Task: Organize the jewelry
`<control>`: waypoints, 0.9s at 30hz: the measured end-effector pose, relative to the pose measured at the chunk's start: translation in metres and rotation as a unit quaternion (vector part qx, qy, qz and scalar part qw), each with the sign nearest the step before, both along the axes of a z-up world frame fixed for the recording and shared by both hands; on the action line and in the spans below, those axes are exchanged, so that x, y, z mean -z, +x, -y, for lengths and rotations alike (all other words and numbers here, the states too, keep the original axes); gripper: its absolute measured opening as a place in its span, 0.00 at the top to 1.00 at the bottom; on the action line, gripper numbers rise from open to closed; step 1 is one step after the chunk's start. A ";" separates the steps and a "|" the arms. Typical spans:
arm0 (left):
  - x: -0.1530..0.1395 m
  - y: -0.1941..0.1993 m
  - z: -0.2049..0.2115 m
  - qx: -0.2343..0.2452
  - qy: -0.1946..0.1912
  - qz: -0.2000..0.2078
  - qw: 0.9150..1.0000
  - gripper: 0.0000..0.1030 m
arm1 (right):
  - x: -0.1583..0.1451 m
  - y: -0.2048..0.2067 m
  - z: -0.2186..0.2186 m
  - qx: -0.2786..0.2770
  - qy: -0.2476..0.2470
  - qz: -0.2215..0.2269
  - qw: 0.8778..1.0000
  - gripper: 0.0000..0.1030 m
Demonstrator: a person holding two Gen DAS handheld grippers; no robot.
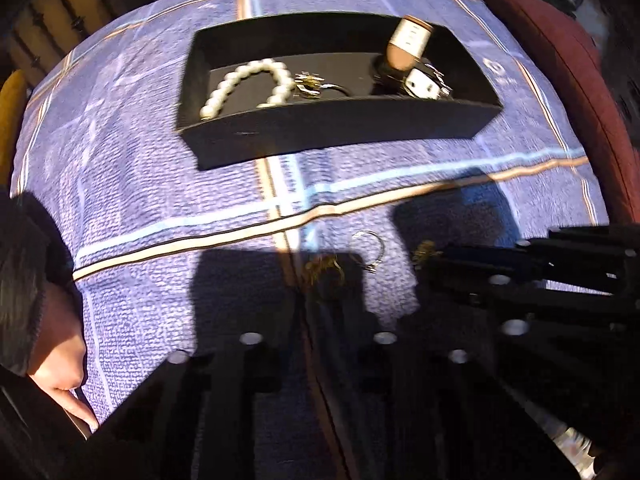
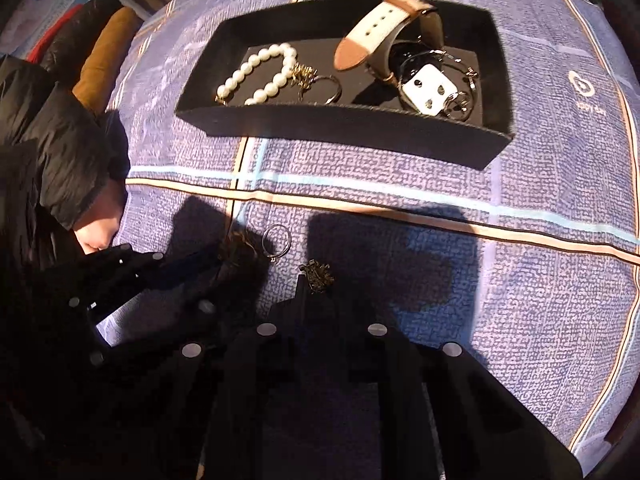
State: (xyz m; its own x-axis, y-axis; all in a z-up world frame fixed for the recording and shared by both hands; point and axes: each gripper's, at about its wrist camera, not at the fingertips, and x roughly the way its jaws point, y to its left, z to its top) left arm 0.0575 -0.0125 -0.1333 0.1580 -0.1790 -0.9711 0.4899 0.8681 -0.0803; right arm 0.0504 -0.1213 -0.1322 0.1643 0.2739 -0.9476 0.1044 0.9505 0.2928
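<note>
A black tray (image 1: pixel 320 136) (image 2: pixel 344 130) sits on a purple plaid cloth. It holds a pearl bracelet (image 1: pixel 248 84) (image 2: pixel 260 76), a gold trinket with a ring (image 1: pixel 316 84) (image 2: pixel 316 80), and a watch with a white and brown strap (image 1: pixel 412 56) (image 2: pixel 400 48). On the cloth in front lie a thin silver ring (image 1: pixel 370 250) (image 2: pixel 277 245) and two small gold pieces (image 1: pixel 322 266) (image 2: pixel 318 274). My left gripper (image 1: pixel 320 276) is close over the left gold piece, its jaws narrow. My right gripper (image 2: pixel 316 280) touches the right gold piece (image 1: pixel 424 252); its grip is unclear.
A dark red cushion (image 1: pixel 568 92) lies right of the cloth. An orange cushion (image 2: pixel 104 52) and dark jacket (image 2: pixel 52 148) are at the left. A bare hand (image 1: pixel 60 364) rests on the cloth's near left.
</note>
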 end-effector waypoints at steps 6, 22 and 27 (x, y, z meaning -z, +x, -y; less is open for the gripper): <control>-0.006 -0.001 -0.003 0.019 0.004 0.007 1.000 0.97 | -0.016 -0.006 0.009 0.007 -0.001 0.024 1.000 0.87; -0.067 0.025 0.003 -0.028 0.015 0.072 0.997 0.97 | -0.071 0.000 0.029 0.051 -0.041 0.096 0.993 0.87; -0.076 0.034 0.011 -0.043 0.015 0.085 0.995 0.97 | -0.079 0.001 0.034 0.063 -0.050 0.108 0.991 0.87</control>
